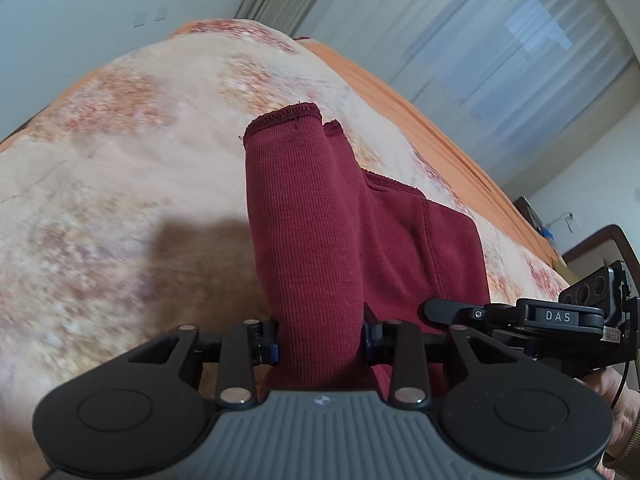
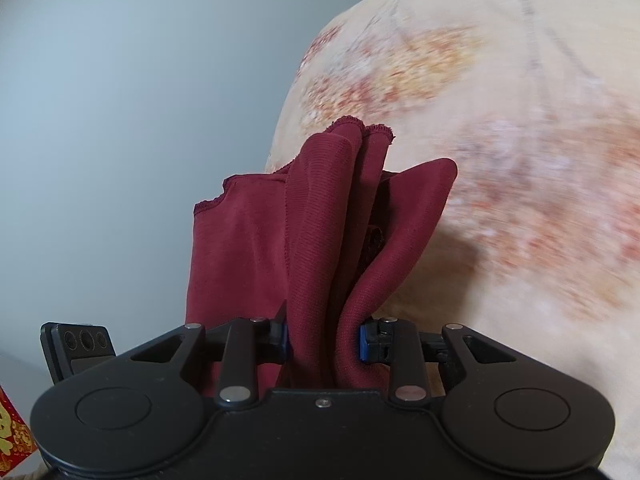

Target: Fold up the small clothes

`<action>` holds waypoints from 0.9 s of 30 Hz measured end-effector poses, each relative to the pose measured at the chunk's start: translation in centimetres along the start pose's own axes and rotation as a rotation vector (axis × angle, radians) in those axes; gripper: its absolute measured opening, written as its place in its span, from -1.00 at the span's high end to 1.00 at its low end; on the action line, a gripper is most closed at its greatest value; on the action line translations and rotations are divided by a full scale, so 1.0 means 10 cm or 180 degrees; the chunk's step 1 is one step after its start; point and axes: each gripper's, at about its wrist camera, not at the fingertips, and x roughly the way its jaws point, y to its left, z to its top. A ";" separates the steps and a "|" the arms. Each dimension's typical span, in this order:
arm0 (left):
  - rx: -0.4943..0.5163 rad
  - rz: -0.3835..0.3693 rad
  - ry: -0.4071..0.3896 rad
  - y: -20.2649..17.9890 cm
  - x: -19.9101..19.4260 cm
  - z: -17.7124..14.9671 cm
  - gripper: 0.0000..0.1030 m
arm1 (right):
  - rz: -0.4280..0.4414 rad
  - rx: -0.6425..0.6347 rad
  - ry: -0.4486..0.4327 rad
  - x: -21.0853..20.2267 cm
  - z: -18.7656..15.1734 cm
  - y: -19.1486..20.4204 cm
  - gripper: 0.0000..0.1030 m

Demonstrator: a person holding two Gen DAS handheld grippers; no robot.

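A: What are you holding in your left gripper (image 1: 320, 346)?

B: You are pinching a dark red garment (image 1: 316, 240) with it. The two fingers are pressing in on a thick ribbed fold from both sides, and one blue pad (image 1: 274, 352) is peeking out at the cloth's edge.

A: And your right gripper (image 2: 322, 344)?

B: You are pinching the same dark red garment (image 2: 320, 240) there too. The cloth is bunching up in folds between the fingers, and a blue pad (image 2: 363, 343) is pushing into it on the right side.

A: Where is the garment sitting?

B: You are holding it up over a bed with a fuzzy cream blanket (image 1: 120, 160) that has red and orange blotches. In the left wrist view the stitched hem is sticking up past the fingers, and a flat part is hanging off to the right. I cannot tell if any part is touching the blanket.

A: Are you seeing anything else?

B: An orange sheet (image 1: 420, 120) is showing along the far edge of the bed, and pale curtains (image 1: 480, 40) are hanging behind it. Your other gripper's black body, with the letters DAS (image 1: 558, 316), is poking in at the right of the left wrist view. In the right wrist view a plain wall (image 2: 120, 120) is filling the left side, and a small red and gold thing (image 2: 12, 432) is peeking in at the bottom corner.
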 end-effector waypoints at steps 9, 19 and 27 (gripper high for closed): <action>-0.0092 0.0209 0.0329 0.74 0.46 -0.14 0.04 | -0.0384 0.0021 0.0392 0.78 -0.09 -0.27 0.34; -0.0108 0.0321 0.0284 0.88 0.14 -0.12 -0.53 | -0.0812 0.0112 0.0087 0.30 -0.17 -0.22 0.01; -0.0089 0.0165 0.0151 0.52 -0.32 -0.17 -0.99 | -0.0990 -0.0244 -0.0183 -0.15 -0.34 0.42 -0.73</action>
